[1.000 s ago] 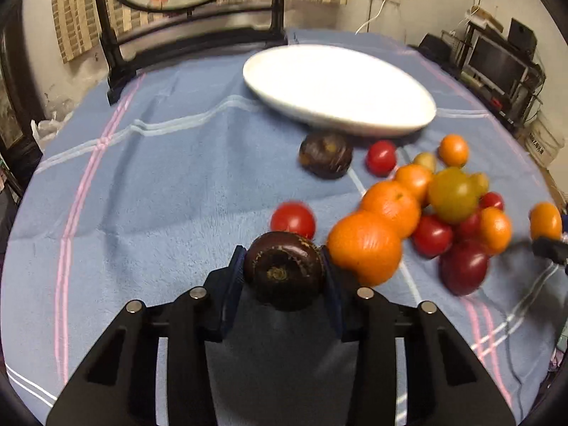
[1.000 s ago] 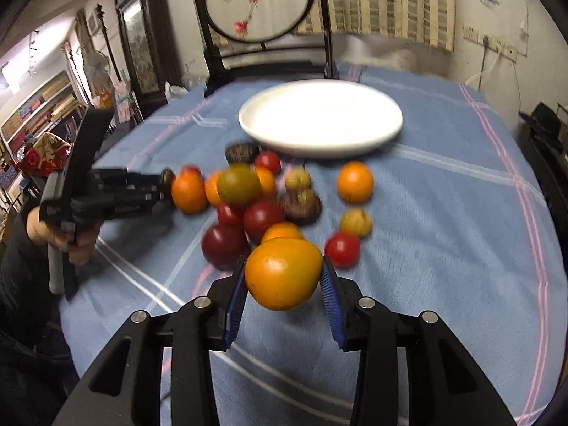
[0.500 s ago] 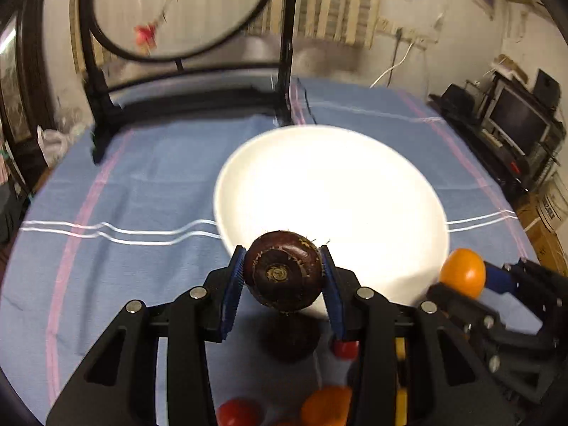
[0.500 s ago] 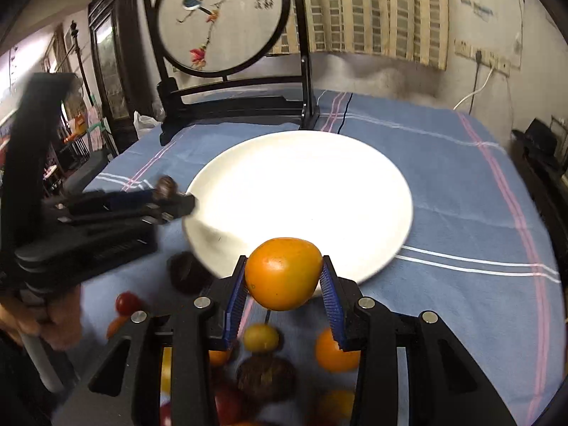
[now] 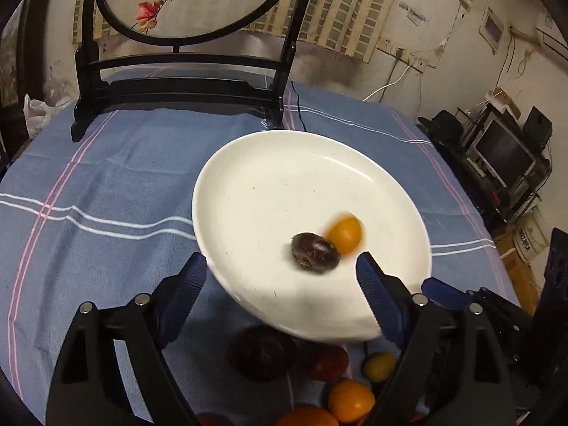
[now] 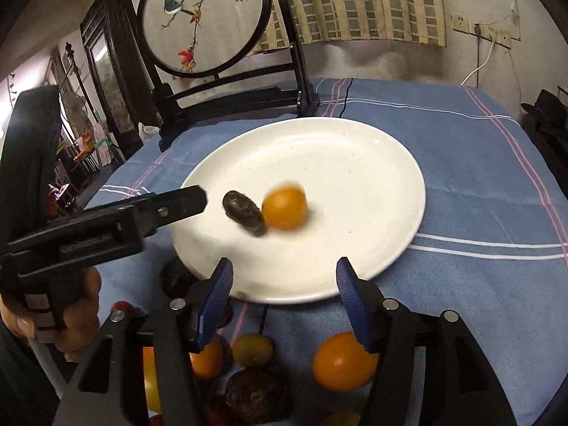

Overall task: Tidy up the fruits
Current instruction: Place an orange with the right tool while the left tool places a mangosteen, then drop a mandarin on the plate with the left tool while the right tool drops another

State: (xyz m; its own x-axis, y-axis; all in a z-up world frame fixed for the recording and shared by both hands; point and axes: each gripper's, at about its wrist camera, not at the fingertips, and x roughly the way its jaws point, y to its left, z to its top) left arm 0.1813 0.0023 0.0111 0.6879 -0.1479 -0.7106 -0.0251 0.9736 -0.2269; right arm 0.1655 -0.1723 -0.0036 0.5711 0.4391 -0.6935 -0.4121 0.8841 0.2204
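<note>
Left claw (image 5: 280,280): jaws opening, nothing between; dark fruit (image 5: 314,256) ahead on white plate (image 5: 248,184). Right claw (image 6: 284,285): opening, empty; orange fruit (image 6: 284,208) ahead, blurred, touching dark fruit. We judge: withdraw straight, avoid nudging rim.

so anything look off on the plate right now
Nothing damaged or spilled. The orange fruit is blurred, seemingly still moving on the white plate, right against the dark fruit. Both sit loose, in neither gripper.

Both grippers (image 5: 282,275) (image 6: 284,277) opening (nothing between)
</note>
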